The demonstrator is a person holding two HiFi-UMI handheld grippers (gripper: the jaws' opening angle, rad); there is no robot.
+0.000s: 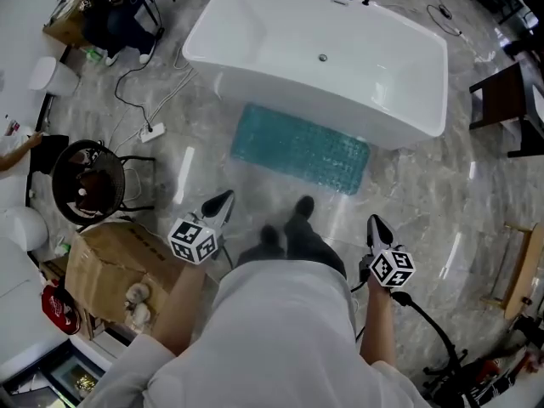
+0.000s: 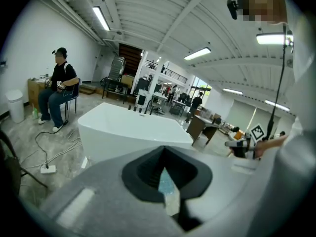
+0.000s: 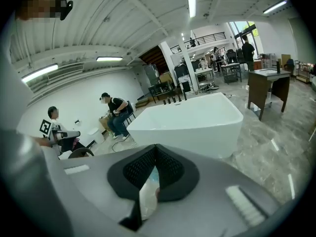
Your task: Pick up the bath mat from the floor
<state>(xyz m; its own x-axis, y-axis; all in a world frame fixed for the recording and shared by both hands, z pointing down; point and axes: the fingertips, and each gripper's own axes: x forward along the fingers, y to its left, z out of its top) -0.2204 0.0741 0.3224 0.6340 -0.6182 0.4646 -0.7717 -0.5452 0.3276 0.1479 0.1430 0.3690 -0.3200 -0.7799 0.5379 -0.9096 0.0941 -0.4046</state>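
Claws first: left claw [image 1: 224, 199] clenched, jaws pressed together at the tips, nothing gripped. Right claw [image 1: 375, 223] the same, clenched and empty. Each points forward and down, held in the air over the floor [image 1: 416, 194], one to either side of the person's shoes [image 1: 299, 209].

Left gripper view: black pads of left claw [image 2: 164, 157] meet at the far end. A sliver of teal shows through the slit behind them. Right gripper view: right claw [image 3: 155, 154] closed likewise.

Marker cube, left [image 1: 194, 240], and marker cube, right [image 1: 392, 268]: black-and-white square patterns only, no lettering.

Bath mat [image 1: 302, 149]: teal, bumpy, lying flat on the grey marbled floor, its long far edge just beside the white bathtub [image 1: 323, 49]. Ahead of both claws and apart from them, untouched.

Further out, left side: cardboard box [image 1: 119, 262], a round black chair [image 1: 89, 181] and a white power strip [image 1: 153, 132] with its cable running off. Red bag [image 1: 59, 307] by the box has white print, too small to read. Seated person [image 1: 115, 11] at the far left corner.
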